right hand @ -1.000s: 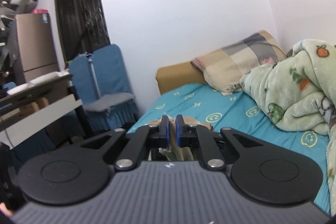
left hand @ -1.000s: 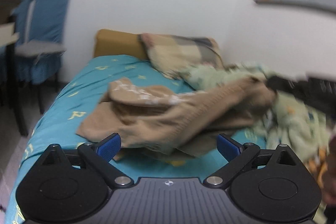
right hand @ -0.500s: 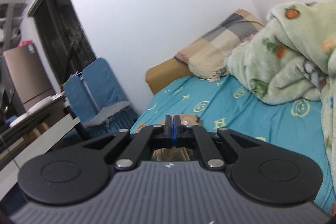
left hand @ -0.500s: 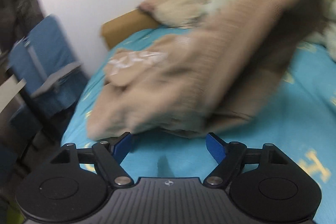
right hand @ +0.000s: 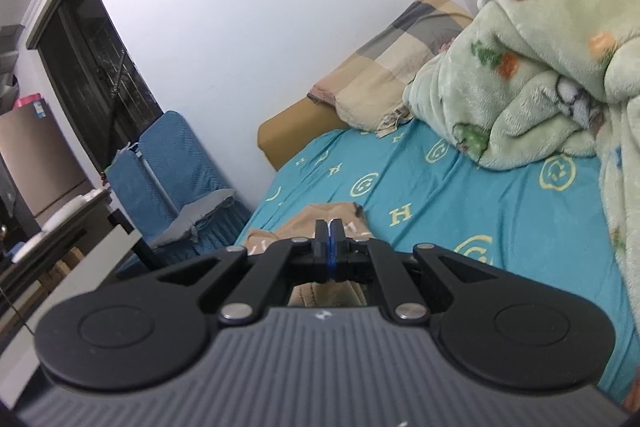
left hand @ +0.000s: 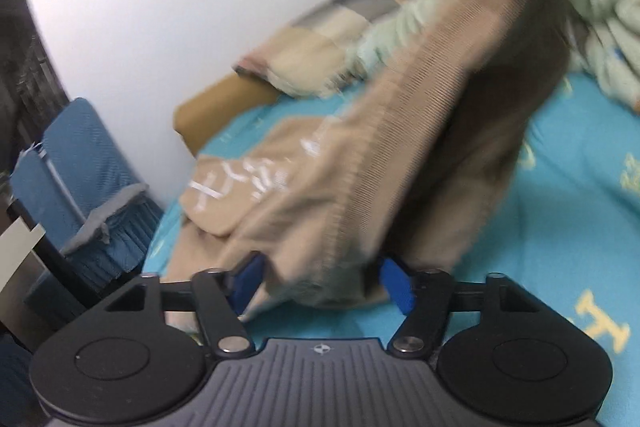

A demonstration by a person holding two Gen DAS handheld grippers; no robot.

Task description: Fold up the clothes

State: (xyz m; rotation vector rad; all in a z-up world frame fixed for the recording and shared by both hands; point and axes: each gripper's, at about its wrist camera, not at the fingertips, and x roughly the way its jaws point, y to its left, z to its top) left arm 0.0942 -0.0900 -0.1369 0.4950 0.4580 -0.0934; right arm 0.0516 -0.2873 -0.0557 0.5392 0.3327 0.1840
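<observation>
Over the bed (right hand: 460, 195), your right gripper (right hand: 329, 247) pinched the sweater (left hand: 360, 155), lifting one end; its hem drooped between your left gripper's (left hand: 320, 281) wide-spread fingers, unheld.

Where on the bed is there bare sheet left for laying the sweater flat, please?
Bare teal sheet runs between the tan sweater and the green blanket, up toward the checked pillow. The blanket side is crowded; the sweater itself covers the edge near the blue chair.

A sweater (left hand: 360, 155) lies on the bed (right hand: 460, 195); pillow (right hand: 400, 67) behind, blanket (right hand: 540, 75) right, chair (right hand: 176, 163) left.
</observation>
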